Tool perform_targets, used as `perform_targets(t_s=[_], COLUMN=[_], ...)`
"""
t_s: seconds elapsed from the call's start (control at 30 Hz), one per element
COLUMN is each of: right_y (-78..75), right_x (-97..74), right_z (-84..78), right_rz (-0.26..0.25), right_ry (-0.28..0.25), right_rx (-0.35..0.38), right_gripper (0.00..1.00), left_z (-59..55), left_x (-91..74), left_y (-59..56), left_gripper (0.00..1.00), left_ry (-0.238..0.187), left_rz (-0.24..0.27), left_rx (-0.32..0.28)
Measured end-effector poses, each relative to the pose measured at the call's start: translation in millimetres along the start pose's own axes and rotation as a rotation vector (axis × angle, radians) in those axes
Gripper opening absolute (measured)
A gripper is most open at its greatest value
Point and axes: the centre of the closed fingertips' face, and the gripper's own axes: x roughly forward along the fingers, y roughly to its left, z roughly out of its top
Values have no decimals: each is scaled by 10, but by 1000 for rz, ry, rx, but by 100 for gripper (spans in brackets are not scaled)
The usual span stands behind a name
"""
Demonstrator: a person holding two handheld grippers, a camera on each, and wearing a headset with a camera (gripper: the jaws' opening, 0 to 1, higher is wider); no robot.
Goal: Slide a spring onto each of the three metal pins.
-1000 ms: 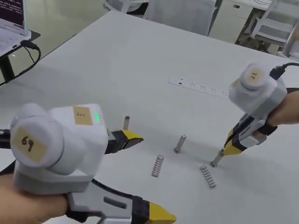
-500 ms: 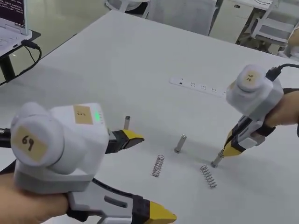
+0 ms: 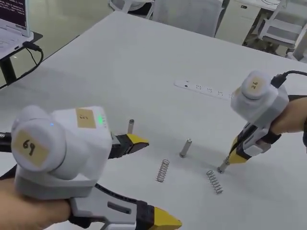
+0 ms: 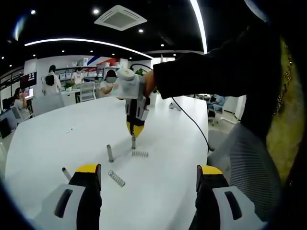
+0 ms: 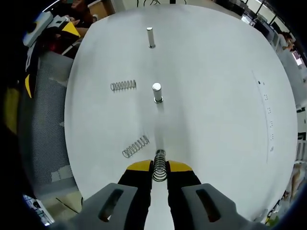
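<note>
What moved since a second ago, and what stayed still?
The right tool dipped and tipped slightly, easing its gripped spring toward the pin beneath it. Nothing was grabbed or released. The open left tool, two loose springs and the other two pins stayed put.

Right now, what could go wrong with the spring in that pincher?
The spring squeezed in the right gripper might pop out sideways or bend if it meets the pin crooked. The gripper could also bump the loose spring lying close by and send it rolling.
</note>
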Motion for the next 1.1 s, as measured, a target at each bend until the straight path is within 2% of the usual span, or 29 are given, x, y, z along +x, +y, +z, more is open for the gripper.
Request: perform_targets(t_s=[1.1], right_y=[12], right_x=[208], right_z=[-75], right_rz=[-10], right_ry=[17], right_rx=[-11], right_gripper=[9], left_z=[0], left_x=[6], left_y=[3], left_gripper=[78], left_ry=[-2], left_rz=[0], left_rx=[-1])
